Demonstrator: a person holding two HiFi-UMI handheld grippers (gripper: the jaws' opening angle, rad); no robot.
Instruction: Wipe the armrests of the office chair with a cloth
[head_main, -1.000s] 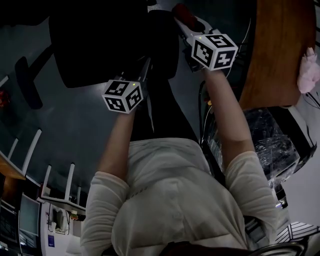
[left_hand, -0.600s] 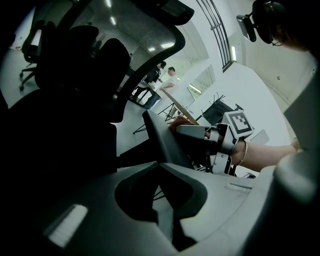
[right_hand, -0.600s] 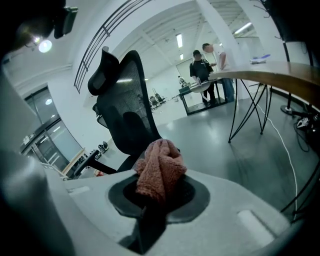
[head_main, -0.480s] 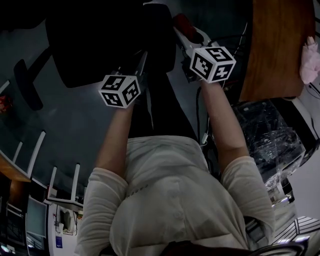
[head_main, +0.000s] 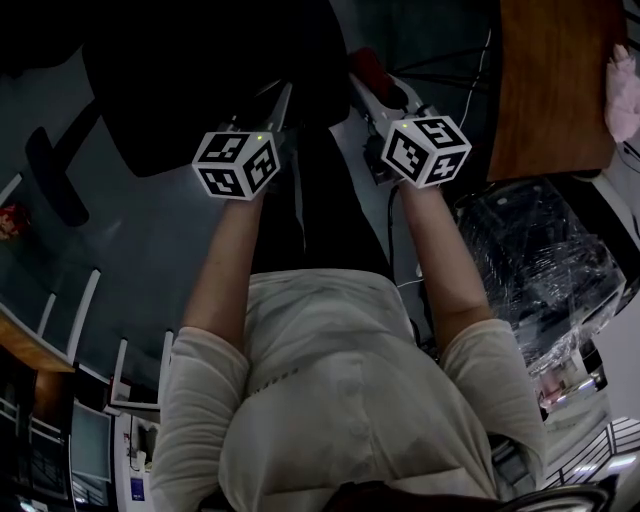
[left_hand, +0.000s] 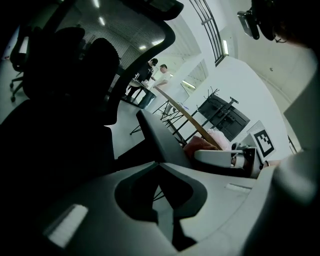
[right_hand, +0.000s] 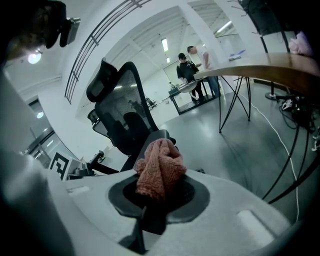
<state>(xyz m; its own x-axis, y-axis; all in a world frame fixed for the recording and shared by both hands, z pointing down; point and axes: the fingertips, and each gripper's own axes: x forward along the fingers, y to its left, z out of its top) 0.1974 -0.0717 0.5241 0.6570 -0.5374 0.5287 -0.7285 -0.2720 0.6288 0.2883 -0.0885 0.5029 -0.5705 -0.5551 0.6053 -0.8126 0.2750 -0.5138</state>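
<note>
A black office chair (head_main: 200, 70) stands in front of me, its mesh back (right_hand: 122, 112) in the right gripper view. One dark armrest (head_main: 52, 170) sticks out at the left; the other armrest (left_hand: 159, 140) lies between the grippers, just beyond the cloth (right_hand: 159, 167). My right gripper (right_hand: 159, 176) is shut on that bunched pink cloth, which shows red (head_main: 364, 60) from the head view. My left gripper (left_hand: 159, 164) is shut with nothing in it, close beside the chair seat. Both marker cubes (head_main: 237, 165) are near my chest.
A brown wooden desk (head_main: 560, 90) stands at the right with a pink thing (head_main: 622, 90) on it. Below it lies a clear plastic-wrapped object (head_main: 540, 260). Cables (right_hand: 285, 145) run over the grey floor. Two people (right_hand: 192, 62) stand far off at a table.
My right gripper has drawn back toward my body with the cloth. The left gripper has stayed about where it was. The head view has shifted a little.
</note>
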